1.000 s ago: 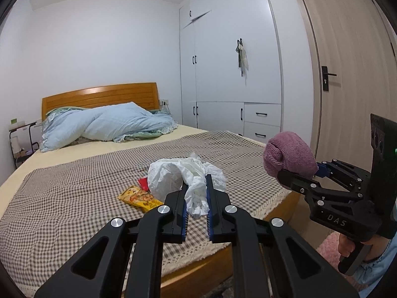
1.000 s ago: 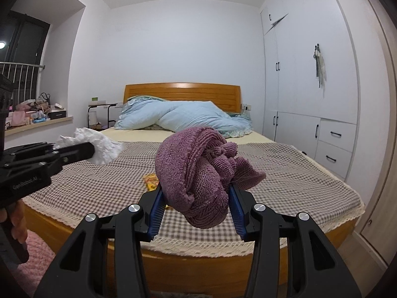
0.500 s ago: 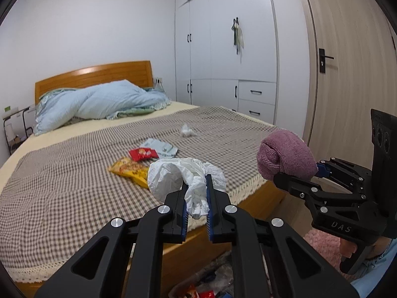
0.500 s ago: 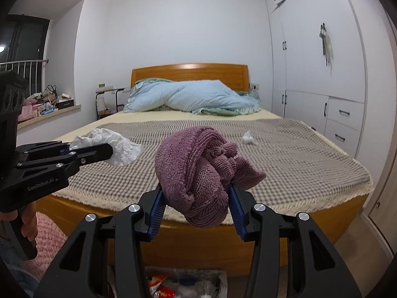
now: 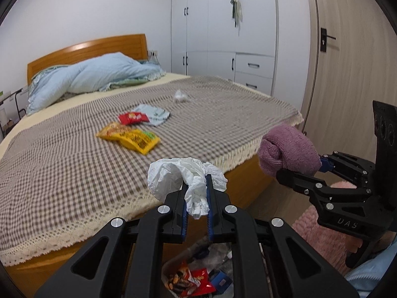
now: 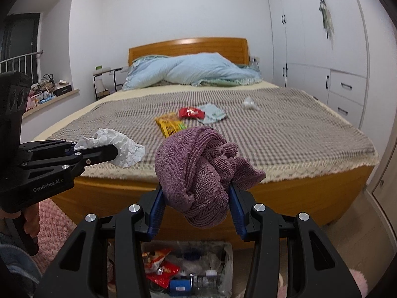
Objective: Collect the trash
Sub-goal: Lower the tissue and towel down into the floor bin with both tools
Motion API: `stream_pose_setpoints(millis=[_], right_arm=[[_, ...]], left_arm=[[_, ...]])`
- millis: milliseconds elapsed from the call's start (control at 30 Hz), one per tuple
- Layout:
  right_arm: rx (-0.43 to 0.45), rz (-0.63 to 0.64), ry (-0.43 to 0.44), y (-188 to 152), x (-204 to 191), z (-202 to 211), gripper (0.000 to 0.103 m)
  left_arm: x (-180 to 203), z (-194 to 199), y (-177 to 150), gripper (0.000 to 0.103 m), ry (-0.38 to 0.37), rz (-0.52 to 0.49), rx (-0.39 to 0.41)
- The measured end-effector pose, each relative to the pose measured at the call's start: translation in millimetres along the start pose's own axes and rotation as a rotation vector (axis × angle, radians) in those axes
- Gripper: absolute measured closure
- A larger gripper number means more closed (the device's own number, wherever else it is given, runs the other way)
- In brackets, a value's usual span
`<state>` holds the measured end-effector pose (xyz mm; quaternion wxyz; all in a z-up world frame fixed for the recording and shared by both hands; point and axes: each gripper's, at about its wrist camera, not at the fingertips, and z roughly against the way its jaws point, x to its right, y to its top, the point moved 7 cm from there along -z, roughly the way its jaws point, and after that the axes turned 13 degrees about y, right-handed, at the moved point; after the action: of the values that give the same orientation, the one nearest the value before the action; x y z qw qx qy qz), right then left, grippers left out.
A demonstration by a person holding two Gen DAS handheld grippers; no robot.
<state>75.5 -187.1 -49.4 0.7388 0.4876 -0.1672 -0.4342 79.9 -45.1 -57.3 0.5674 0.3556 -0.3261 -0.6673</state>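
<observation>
My left gripper (image 5: 196,193) is shut on a crumpled white paper wad (image 5: 173,176), seen also in the right wrist view (image 6: 119,146). My right gripper (image 6: 196,193) is shut on a bunched purple towel (image 6: 196,164), which shows in the left wrist view (image 5: 287,152) too. Both hang off the foot of the bed, above a trash bin (image 6: 224,268) holding wrappers and bottles. On the checked bedspread (image 5: 74,154) lie a yellow snack bag (image 5: 131,139), a red packet (image 5: 132,118), a light blue cloth (image 5: 155,113) and a small white tissue ball (image 5: 180,96).
The bed has a wooden frame (image 6: 310,203) and headboard, with a blue quilt (image 6: 193,70) at the head. White wardrobes (image 5: 223,37) and a door (image 5: 347,62) stand to the right. A pink rug (image 5: 320,238) lies on the floor. A cluttered sill (image 6: 47,92) is at left.
Both grippers have drawn back from the bed and tilted down with their loads. The trash bin has come into view below them, and more of the litter on the bedspread shows.
</observation>
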Motion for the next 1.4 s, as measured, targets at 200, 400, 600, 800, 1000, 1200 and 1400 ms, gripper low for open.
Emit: stream_pose_setpoints(millis=[200, 400, 600, 800, 1000, 1200, 1400], right_arm=[[-0.069, -0.043, 0.006, -23, 5, -11, 0.058], [-0.151, -0.104, 0.024, -48, 11, -26, 0.058], [-0.223, -0.143, 0.035, -69, 13, -39, 0.058], [-0.288, -0.158, 0.040, -86, 16, -51, 0.058], [-0.355, -0.173, 0.037, -106, 22, -67, 0.058], [-0.412, -0.185, 0.041, -120, 26, -81, 0.058], [-0.467, -0.200, 0.052, -135, 28, -98, 0.058]], left_arm=[[4, -15, -21, 0.094, 0.002, -0.021, -0.068], [8, -32, -43, 0.094, -0.002, -0.038, -0.144], [14, -50, -70, 0.094, -0.019, -0.065, -0.235], [17, -70, -96, 0.094, -0.026, -0.071, -0.320], [18, -89, -120, 0.094, -0.025, -0.074, -0.392], [15, -106, -142, 0.094, -0.027, -0.070, -0.457], [11, -120, -163, 0.094, -0.027, -0.058, -0.520]])
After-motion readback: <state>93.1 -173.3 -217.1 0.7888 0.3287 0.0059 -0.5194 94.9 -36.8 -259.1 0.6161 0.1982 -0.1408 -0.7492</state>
